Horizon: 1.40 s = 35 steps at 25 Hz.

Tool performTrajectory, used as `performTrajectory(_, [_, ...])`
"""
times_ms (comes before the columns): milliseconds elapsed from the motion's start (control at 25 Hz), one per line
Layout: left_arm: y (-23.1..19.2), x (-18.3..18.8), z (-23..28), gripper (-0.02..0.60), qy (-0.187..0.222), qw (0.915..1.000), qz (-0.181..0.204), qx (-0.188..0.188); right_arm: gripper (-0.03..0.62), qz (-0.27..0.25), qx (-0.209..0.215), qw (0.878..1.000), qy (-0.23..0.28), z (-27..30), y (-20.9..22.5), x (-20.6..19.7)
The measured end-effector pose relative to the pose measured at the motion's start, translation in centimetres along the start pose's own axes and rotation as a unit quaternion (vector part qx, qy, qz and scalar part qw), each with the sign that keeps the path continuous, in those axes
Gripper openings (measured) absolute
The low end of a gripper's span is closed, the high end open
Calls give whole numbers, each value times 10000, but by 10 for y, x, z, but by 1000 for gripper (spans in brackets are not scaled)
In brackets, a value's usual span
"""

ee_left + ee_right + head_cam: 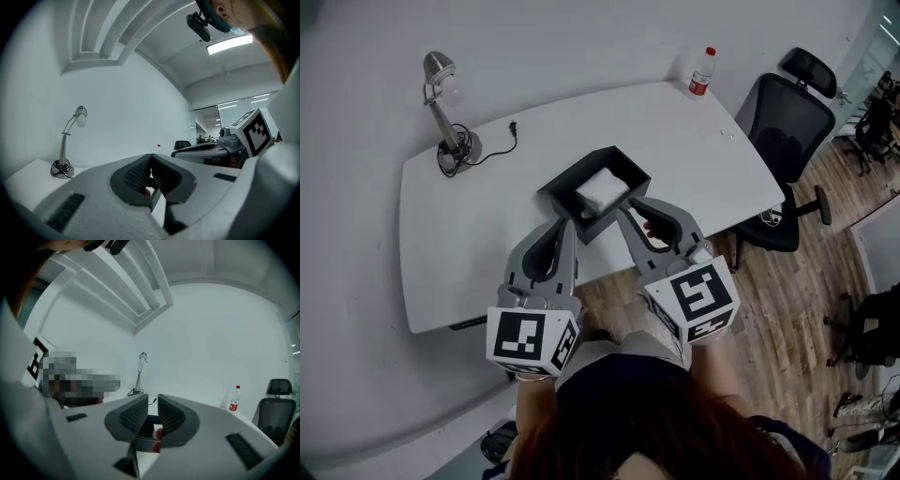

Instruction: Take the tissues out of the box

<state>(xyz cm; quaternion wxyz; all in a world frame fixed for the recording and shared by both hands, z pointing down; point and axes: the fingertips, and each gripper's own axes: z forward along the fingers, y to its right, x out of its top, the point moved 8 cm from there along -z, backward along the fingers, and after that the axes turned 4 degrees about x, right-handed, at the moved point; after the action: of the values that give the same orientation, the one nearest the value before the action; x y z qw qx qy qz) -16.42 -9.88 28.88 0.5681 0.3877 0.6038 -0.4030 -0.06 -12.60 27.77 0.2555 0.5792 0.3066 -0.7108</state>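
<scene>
We see the black box (559, 192) standing open-topped on the white table (478, 253), near its front edge, with the white tissues (602, 190) lying inside it. Both grippers reach toward the box from the near side. The left gripper (567, 225) has its jaws clenched together, tip against tip, with nothing between the pads. Its tip sits at the box's near left corner, though we cannot tell whether it touches the wall. The right gripper (628, 210) has its jaws released, with a narrow gap between the ribbed pads. Through that gap we see the box's dark rim, and its tip lies by the near right wall. A desk lamp (442, 94) stands at the table's far left, a red-capped bottle (702, 72) at its far right, and a black office chair (787, 127) beside the right end.
</scene>
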Motion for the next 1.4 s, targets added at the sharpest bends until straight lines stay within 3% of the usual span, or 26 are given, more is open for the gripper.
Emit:
performTrajectory(400, [-8, -6, 15, 21, -95, 9998, -86, -160, 120, -31, 26, 9994, -333, 15, 2, -6])
performTrajectory(840, [-23, -11, 42, 21, -114, 9999, -82, -94, 166, -81, 235, 9971, -716, 47, 18, -22])
performTrajectory(1400, [-51, -14, 91, 21, -183, 9996, -182, -61, 213, -233, 586, 9867, -1499, 100, 40, -49])
